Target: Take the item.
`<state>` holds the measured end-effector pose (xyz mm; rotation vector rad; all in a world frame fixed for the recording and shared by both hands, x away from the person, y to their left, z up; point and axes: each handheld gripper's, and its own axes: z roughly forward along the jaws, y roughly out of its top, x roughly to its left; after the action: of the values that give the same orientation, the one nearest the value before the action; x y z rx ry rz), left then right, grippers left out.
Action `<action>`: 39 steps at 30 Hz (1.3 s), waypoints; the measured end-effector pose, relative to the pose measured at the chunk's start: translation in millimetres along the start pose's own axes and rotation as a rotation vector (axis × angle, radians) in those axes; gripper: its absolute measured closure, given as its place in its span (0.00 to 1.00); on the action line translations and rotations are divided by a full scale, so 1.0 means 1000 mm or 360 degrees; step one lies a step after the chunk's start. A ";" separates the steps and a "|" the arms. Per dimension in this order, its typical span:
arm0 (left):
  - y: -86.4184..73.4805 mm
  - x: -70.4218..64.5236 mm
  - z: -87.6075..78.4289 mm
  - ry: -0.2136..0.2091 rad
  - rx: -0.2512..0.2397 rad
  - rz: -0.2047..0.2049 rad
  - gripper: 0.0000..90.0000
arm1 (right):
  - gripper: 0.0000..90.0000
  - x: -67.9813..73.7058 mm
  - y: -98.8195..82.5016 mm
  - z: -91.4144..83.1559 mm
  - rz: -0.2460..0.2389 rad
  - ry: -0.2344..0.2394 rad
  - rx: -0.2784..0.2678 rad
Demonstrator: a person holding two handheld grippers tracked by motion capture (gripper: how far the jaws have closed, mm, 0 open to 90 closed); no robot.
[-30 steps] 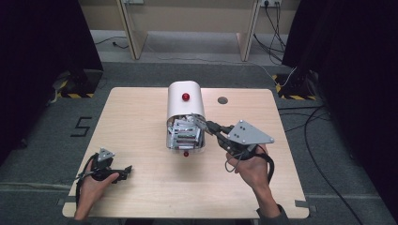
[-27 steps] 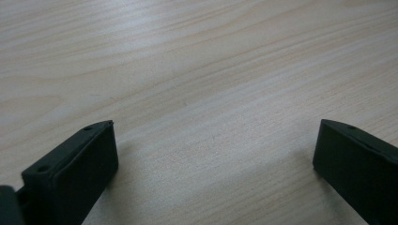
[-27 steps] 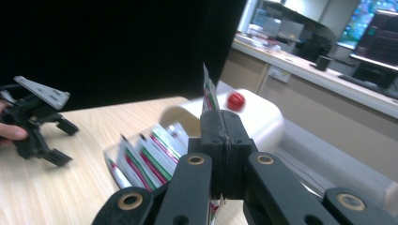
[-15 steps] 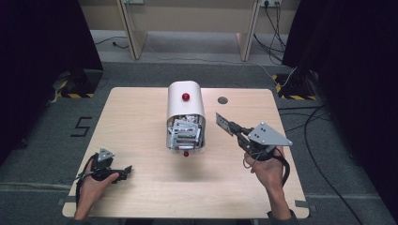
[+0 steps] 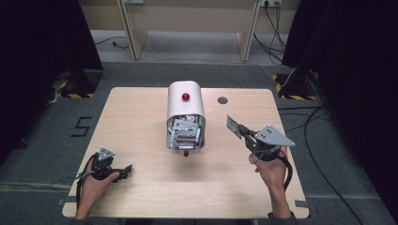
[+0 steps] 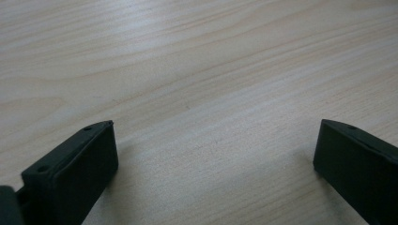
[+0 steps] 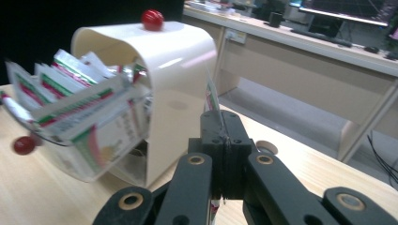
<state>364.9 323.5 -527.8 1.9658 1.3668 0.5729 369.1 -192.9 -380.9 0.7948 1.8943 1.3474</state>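
Note:
A white arched box (image 5: 186, 110) with a red knob (image 5: 186, 97) on top stands mid-table. Its drawer (image 5: 184, 134) is pulled out toward me, full of green-and-red sachets, with a small red knob (image 5: 186, 153) at the front. To the right of the box, my right gripper (image 5: 241, 131) is shut on one thin sachet (image 5: 232, 125), held edge-on above the table. In the right gripper view the jaws (image 7: 220, 123) pinch that sachet (image 7: 212, 96) beside the box (image 7: 178, 51) and the sachets (image 7: 80, 108). My left gripper (image 5: 126, 169) rests on the table at the front left, open (image 6: 217, 140), with bare wood between its jaws.
The light wooden table (image 5: 136, 122) has a round dark hole (image 5: 223, 100) behind and to the right of the box. Cables (image 5: 305, 126) lie on the floor to the right. Dark curtains flank both sides.
My right gripper has drawn away from the drawer to the right and down, carrying the sachet. The left gripper has stayed put.

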 end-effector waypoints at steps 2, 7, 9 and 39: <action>0.000 0.000 0.000 0.0000 0.0000 0.0000 0.00 | 1.00 -0.003 -0.003 0.000 0.0015 -0.0019 0.0007; 0.000 0.000 0.000 0.0000 0.0000 0.0000 0.00 | 1.00 -0.010 -0.008 -0.002 0.0036 -0.0052 0.0022; 0.000 0.000 0.000 0.0000 0.0000 0.0000 0.00 | 1.00 -0.012 -0.012 -0.001 0.0040 -0.0059 0.0041; 0.000 0.000 0.000 0.0000 -0.0001 0.0000 0.00 | 1.00 -0.016 -0.048 0.029 0.0074 -0.0043 0.0234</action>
<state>364.9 323.5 -527.8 1.9653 1.3660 0.5731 396.7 -203.0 -430.9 0.9302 1.9820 1.2290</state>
